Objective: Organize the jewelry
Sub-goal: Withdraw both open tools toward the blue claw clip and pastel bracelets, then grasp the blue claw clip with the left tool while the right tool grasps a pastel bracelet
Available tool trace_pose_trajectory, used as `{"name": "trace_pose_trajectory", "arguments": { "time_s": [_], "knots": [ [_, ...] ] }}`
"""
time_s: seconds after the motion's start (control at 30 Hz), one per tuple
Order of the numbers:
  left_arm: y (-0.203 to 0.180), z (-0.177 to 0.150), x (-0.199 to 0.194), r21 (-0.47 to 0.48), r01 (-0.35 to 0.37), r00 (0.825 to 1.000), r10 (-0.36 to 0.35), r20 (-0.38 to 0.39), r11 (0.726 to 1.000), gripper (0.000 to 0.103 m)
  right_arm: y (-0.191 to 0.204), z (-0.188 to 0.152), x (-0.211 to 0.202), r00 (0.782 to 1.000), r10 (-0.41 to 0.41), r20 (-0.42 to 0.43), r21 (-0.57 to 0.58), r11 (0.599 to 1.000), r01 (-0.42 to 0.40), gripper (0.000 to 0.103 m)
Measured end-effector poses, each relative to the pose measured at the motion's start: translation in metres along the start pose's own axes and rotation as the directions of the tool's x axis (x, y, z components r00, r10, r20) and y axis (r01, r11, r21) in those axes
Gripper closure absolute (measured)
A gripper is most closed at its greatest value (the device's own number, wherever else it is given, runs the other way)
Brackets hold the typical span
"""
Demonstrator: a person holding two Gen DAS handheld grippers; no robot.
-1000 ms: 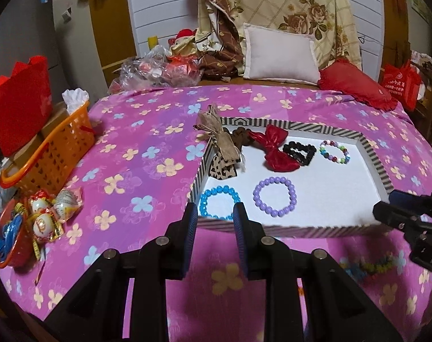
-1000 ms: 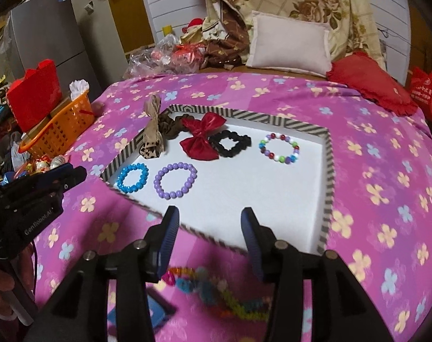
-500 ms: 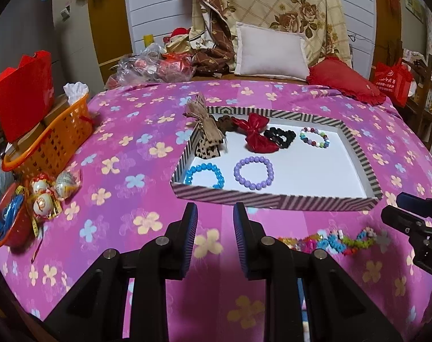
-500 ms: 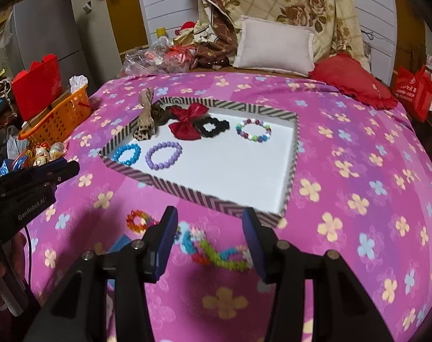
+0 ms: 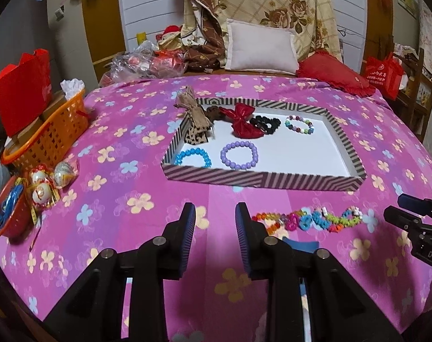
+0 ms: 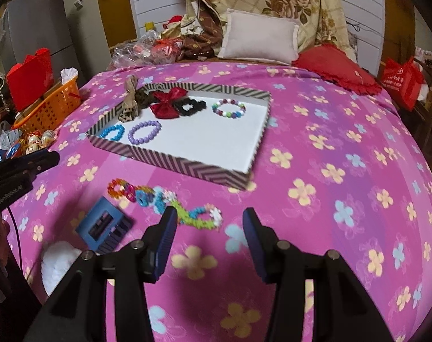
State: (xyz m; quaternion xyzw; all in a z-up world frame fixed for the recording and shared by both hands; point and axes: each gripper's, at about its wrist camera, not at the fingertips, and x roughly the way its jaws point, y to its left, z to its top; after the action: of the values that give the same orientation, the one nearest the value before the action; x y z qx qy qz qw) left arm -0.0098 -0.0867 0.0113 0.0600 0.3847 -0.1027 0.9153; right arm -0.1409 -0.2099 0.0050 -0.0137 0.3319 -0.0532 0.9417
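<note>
A shallow striped tray [image 5: 261, 181] with a white floor sits on the flowered pink bedspread [image 6: 330, 171]. Inside it lie a round blue bead bracelet [image 5: 193, 156], a purple one [image 5: 239, 154], a multicolour one [image 5: 299, 124], a glossy red bow [image 5: 242, 119] and a black scrunchie [image 5: 265, 124]. In front of the tray lies a chain of bright plastic links [image 6: 164, 202] — beside a blue box [image 6: 103, 223]. The left tool [image 5: 215, 226] is parted a little and empty; the right tool [image 6: 209, 236] is spread wider, holding nothing, just behind the chain.
</note>
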Motion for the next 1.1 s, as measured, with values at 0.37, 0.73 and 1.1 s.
{"name": "trace_pose_trajectory", "arguments": {
  "time_s": [0.37, 0.73, 1.1],
  "knots": [
    [-0.001, -0.018, -0.004, 0.003, 0.067, 0.996, -0.066, -0.066, 0.998, 0.068, -0.015, -0.023, 0.005, 0.999, 0.0, -0.051, 0.013, 1.0, 0.001, 0.053],
    [-0.021, -0.024, 0.004, 0.029, 0.139, 0.983, -0.135, -0.124, 0.99, 0.066, -0.012, -0.02, 0.032, 0.996, 0.013, -0.091, 0.016, 1.0, -0.012, 0.053],
    [-0.032, -0.03, 0.026, 0.046, 0.201, 0.961, -0.188, -0.202, 0.978, 0.065, -0.009, -0.006, 0.069, 0.994, 0.015, -0.105, -0.015, 1.0, -0.017, 0.053]
  ]
}}
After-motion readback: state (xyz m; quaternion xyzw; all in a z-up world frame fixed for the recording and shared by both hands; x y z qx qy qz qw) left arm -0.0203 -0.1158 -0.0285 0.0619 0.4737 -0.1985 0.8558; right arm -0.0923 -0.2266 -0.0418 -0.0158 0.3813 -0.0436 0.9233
